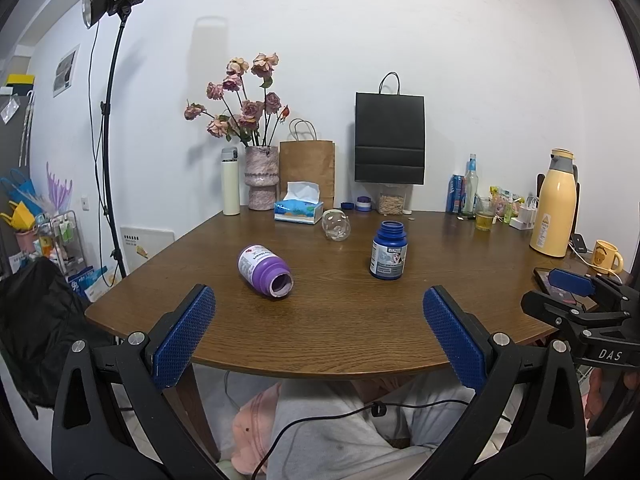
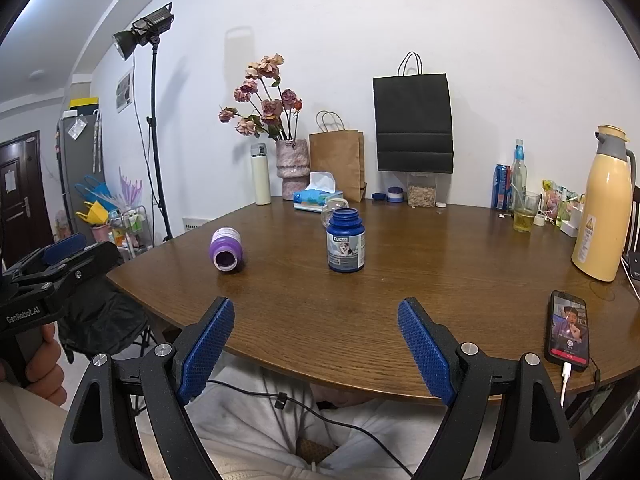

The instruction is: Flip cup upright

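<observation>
Both tongs, left [image 1: 319, 322] and right [image 2: 316, 334], gape wide (empty) before the toppled glass cup [image 1: 337, 225].

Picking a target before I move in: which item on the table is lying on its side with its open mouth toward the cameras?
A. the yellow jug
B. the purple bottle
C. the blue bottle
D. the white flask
B: the purple bottle lies tipped over on the table, open mouth facing the cameras, while the blue bottle stands upright.
</observation>
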`<control>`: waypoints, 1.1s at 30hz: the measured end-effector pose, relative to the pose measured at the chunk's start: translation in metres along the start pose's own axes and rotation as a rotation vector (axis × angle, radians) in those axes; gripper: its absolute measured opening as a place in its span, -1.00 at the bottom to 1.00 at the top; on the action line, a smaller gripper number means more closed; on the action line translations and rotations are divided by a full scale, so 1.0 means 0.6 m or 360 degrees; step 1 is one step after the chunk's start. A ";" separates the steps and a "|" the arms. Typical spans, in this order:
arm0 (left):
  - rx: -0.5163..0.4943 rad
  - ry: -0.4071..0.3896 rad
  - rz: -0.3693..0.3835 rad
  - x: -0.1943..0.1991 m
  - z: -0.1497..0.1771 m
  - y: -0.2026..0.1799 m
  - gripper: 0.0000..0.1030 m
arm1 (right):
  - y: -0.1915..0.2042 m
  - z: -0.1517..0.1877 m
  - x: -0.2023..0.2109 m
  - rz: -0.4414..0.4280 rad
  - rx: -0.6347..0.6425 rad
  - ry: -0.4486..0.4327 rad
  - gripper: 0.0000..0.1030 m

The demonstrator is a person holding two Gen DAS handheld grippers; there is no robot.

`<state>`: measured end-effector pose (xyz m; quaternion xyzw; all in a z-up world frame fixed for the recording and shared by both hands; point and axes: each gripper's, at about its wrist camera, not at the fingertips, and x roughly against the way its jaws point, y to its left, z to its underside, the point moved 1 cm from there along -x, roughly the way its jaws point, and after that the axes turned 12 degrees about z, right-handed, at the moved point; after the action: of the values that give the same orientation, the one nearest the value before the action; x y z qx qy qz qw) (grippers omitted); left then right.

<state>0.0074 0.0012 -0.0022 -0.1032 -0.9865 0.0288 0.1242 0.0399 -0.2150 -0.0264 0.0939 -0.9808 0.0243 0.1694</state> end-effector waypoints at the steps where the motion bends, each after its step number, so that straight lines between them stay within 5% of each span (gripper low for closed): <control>1: 0.0000 -0.0001 0.0004 -0.001 0.001 -0.002 1.00 | 0.000 0.000 0.000 0.0000 -0.0001 0.0000 0.71; 33: -0.0004 -0.0003 0.0002 0.001 -0.003 0.002 1.00 | 0.000 -0.001 0.000 0.0001 -0.0001 -0.0001 0.71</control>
<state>0.0073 0.0024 -0.0006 -0.1040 -0.9865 0.0279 0.1233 0.0402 -0.2152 -0.0255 0.0936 -0.9808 0.0240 0.1691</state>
